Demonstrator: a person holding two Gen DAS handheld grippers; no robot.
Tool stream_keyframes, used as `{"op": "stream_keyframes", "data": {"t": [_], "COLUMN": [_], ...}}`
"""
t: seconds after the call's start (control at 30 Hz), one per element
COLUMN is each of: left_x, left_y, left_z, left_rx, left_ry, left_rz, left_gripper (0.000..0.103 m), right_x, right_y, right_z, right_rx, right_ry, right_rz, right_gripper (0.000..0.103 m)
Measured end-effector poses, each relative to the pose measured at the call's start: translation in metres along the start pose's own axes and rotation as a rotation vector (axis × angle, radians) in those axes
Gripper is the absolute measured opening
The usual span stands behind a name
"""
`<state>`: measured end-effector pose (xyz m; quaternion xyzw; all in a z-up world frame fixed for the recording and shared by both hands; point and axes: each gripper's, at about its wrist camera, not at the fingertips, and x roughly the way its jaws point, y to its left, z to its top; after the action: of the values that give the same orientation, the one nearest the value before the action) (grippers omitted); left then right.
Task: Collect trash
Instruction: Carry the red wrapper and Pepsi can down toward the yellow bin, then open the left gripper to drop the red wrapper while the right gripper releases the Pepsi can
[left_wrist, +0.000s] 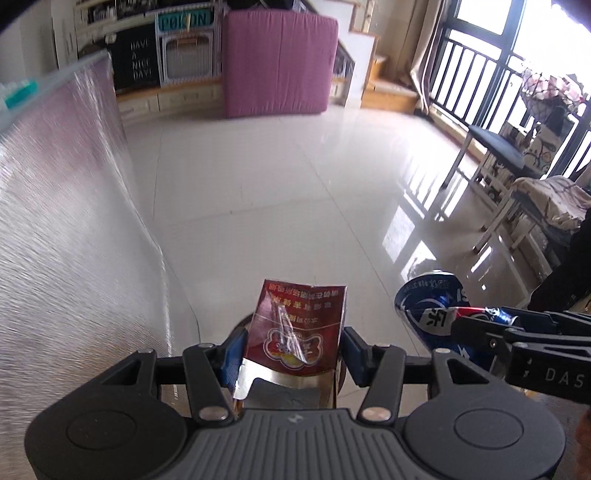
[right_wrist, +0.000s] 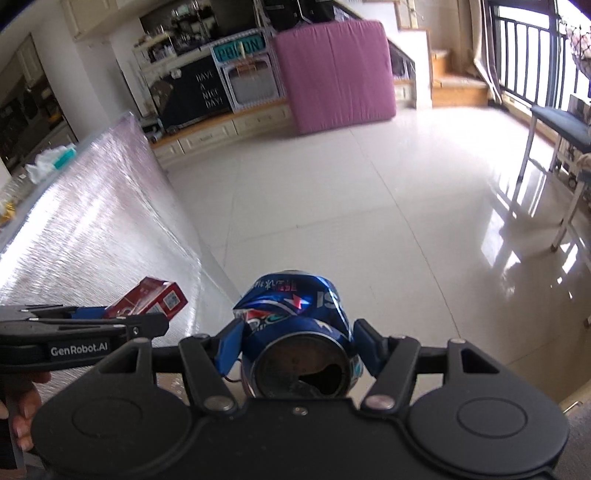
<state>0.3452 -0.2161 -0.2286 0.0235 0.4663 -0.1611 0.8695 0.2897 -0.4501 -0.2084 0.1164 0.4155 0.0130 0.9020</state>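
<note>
A red cigarette pack (left_wrist: 295, 328) with a torn clear wrap and an open flap sits between the blue pads of my left gripper (left_wrist: 293, 350), which is shut on it above the white floor. My right gripper (right_wrist: 297, 347) is shut on a crushed blue soda can (right_wrist: 295, 317), its opened top facing the camera. In the left wrist view the can (left_wrist: 428, 310) shows at the right in the other gripper's jaws. In the right wrist view the pack (right_wrist: 147, 297) shows at the left, held by the left gripper, with a hand (right_wrist: 26, 406) below it.
A table under a shiny embossed cover (left_wrist: 62, 229) rises at the left, with tissues (right_wrist: 51, 160) on top. A pink mattress (left_wrist: 279, 62) leans against low cabinets at the back. Chairs (left_wrist: 498, 155) and window railings (left_wrist: 480, 74) stand at the right. White tiled floor (left_wrist: 277, 184) lies ahead.
</note>
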Motion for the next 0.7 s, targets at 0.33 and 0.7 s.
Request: {"op": "stream_keyframes", "data": {"t": [0.33,0.7], "left_x": [0.099,0.188], "left_y": [0.023,0.071], "left_z": [-0.017,-0.064], "left_rx": [-0.094,-0.212], "left_ry": [0.107,0.199], "left_rz": [-0.011,-0.033], "left_gripper": [0.055,0.055], "right_x": [0.08,0.169], "right_y": [-0.019,-0.029], "right_z": [-0.007,-0.025], "right_rx": [0.021,0.088], "right_ry": [0.125,0.244], "right_rz": [-0.008,-0.035], "right_gripper": [0.065,0.065]}}
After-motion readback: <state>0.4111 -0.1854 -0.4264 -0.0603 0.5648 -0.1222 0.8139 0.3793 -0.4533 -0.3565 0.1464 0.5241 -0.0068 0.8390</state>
